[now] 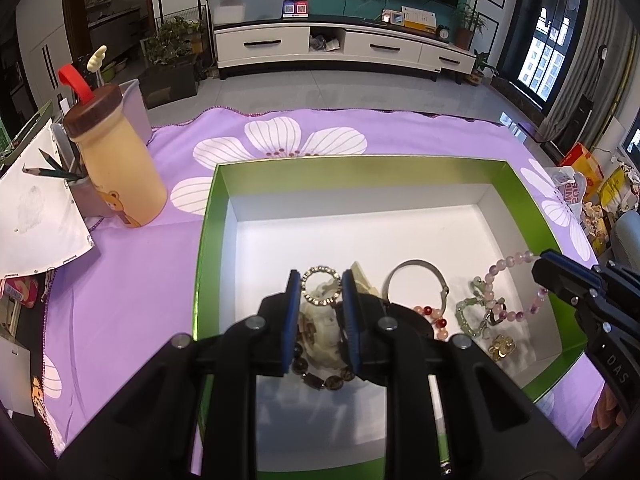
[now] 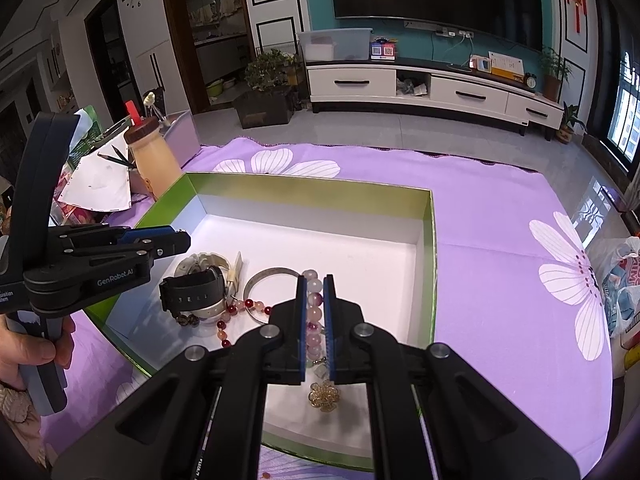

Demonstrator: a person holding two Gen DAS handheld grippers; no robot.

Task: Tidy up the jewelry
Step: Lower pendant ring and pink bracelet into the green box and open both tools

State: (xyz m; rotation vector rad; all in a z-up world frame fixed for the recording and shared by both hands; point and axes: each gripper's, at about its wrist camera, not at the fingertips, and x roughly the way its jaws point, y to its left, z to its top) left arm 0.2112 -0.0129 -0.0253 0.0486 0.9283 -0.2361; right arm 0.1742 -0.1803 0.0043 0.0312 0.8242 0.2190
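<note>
A green box with a white floor (image 1: 360,236) holds the jewelry. My left gripper (image 1: 321,286) is shut on a round rhinestone ring (image 1: 320,285), above a cream watch (image 1: 320,328) and a brown bead bracelet (image 1: 324,380). My right gripper (image 2: 315,288) is shut on a pink-purple bead bracelet (image 2: 314,300), which also shows in the left wrist view (image 1: 508,264). A silver bangle (image 1: 416,276), a red-pink bead bracelet (image 1: 434,316), a green bead bracelet (image 1: 470,312) and a gold flower charm (image 2: 324,397) lie on the box floor. A black watch (image 2: 196,292) lies by the cream one.
The box (image 2: 428,216) sits on a purple flowered cloth (image 2: 500,240). A cream bottle with a brown lid (image 1: 116,160), a pencil cup (image 1: 82,196) and papers (image 1: 36,216) stand at the left. Bags (image 2: 624,280) lie at the right edge.
</note>
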